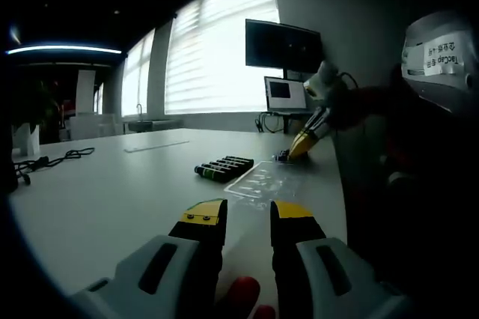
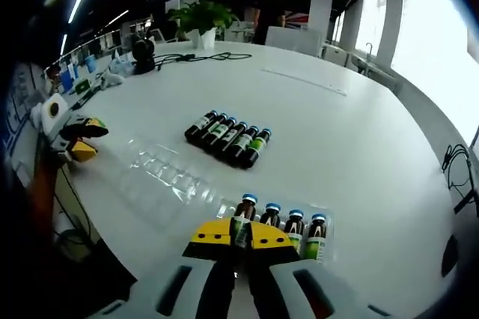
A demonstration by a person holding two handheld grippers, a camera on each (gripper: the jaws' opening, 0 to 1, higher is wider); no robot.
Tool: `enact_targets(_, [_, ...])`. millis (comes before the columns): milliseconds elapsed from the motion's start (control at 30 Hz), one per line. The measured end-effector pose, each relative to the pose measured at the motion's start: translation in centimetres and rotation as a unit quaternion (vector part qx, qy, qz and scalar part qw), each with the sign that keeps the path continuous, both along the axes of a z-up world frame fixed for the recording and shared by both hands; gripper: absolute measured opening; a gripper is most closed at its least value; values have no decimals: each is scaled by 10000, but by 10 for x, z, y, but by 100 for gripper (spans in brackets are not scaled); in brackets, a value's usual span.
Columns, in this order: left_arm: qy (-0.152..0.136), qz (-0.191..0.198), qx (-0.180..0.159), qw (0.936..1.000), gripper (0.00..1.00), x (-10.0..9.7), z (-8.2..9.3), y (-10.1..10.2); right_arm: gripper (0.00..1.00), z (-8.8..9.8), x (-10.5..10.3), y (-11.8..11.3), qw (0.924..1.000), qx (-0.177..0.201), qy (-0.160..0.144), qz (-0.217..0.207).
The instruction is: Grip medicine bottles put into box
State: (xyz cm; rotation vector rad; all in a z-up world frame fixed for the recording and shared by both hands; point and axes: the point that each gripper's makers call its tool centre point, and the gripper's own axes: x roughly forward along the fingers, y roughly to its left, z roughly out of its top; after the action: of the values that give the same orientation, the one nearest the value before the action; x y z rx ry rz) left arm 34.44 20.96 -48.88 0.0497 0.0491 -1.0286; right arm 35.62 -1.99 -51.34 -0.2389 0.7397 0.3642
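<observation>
Yellow-tipped, our right tongs (image 2: 241, 238) look pinched nearly shut around a small bottle (image 2: 241, 231) at the near end of the clear tray (image 2: 179, 175); glare on the plastic hides the contact, so we judge a grip rather than see it plainly. Just beside it to the right, four blue-capped bottles (image 2: 283, 223) stand upright in their pockets, caps pointing away from us. Farther out on the white surface (image 2: 322, 132), well apart from the tray, a row of six dark bottles (image 2: 228, 138) lies flat, side by side, long axes running toward us and slightly left. That row is nearer the right tongs than the left.

Our left tongs (image 1: 248, 218) hang parted and hold nothing, near the surface edge. From them the lying row (image 1: 224, 168) sits ahead, with the tray (image 1: 262, 180) just to its right.
</observation>
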Motion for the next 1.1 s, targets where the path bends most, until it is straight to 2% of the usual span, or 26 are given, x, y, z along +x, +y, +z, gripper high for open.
enact_targets(33, [-1,0,0,10000,18,0,0,0,5,-9,-5,-7,9996,-140,188,-128])
enact_targets(100, [-3,-3,-6,10000,17,0,0,0,6,-11,-2,-12,9998,-97,-3,-166])
enact_targets(133, [-3,-4,-7,10000,18,0,0,0,6,-12,-2,-16,9996,-266,-51,-96])
enact_targets(200, [-4,-3,-2,10000,18,0,0,0,6,-10,1,-17,9996,-163,-131,-189])
enact_targets(400, [1,-4,-3,10000,17,0,0,0,6,-7,3,-21,9981,96,-89,-610])
enact_targets(767, [0,3,-4,10000,17,0,0,0,6,-5,5,-15,9957,189,-127,-901])
enact_targets(933, [-6,-8,-7,10000,17,-1,0,0,5,0,5,-14,9951,247,-208,-935])
enact_targets(1100, [-8,-12,-13,10000,17,-1,0,0,5,17,13,-24,9935,343,-395,-1009])
